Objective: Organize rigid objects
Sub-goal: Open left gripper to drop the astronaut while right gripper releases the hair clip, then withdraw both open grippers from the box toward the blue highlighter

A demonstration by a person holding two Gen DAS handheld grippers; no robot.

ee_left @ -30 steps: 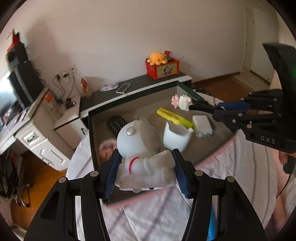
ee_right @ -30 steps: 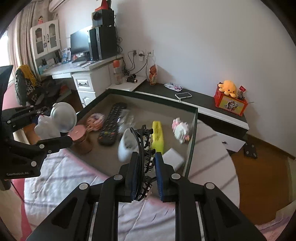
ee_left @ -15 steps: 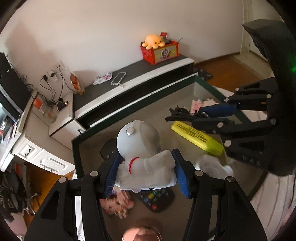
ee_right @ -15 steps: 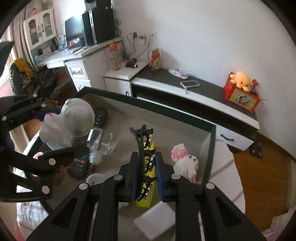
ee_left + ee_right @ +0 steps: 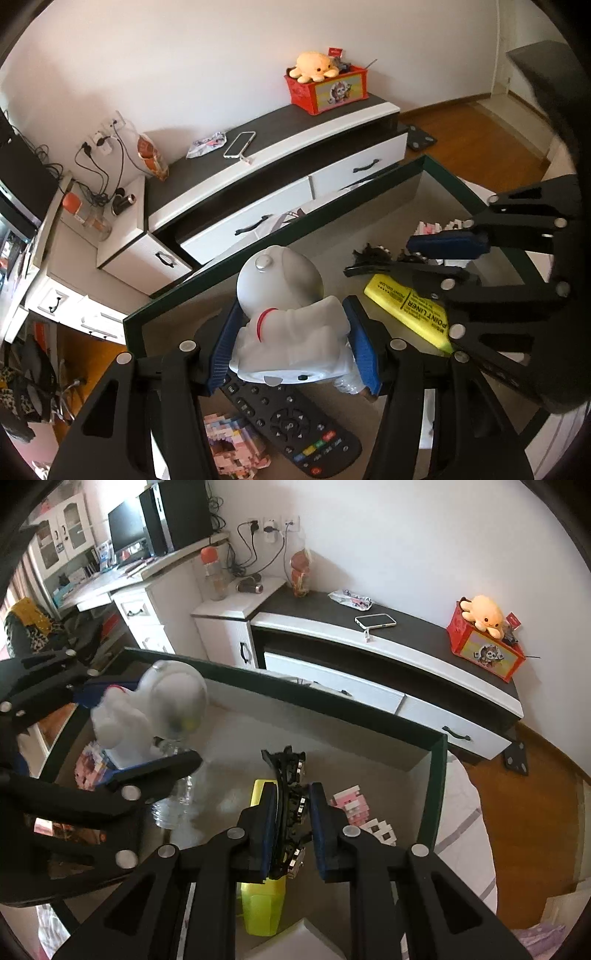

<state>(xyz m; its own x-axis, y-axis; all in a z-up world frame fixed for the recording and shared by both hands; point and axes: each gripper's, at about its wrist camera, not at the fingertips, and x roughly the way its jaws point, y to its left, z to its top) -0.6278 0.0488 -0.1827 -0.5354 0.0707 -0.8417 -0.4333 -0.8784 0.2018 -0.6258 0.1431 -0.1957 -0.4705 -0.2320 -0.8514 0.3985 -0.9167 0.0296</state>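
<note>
White astronaut figure (image 5: 288, 325) sat clamped in our left tool (image 5: 291, 345), mid-frame over the green-rimmed box (image 5: 229, 275). Our right tool (image 5: 293, 830) pinched a black hair clip (image 5: 290, 805) above the box's yellow highlighter (image 5: 264, 908), both likely poised for drop-off.

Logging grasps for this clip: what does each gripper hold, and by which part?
Left gripper clamps the white astronaut figure by its body sides, below the helmet. Right gripper pinches the black hair clip across its flat sides.

black tool (image 5: 295, 347), blue pads (image 5: 364, 343), silver screws
</note>
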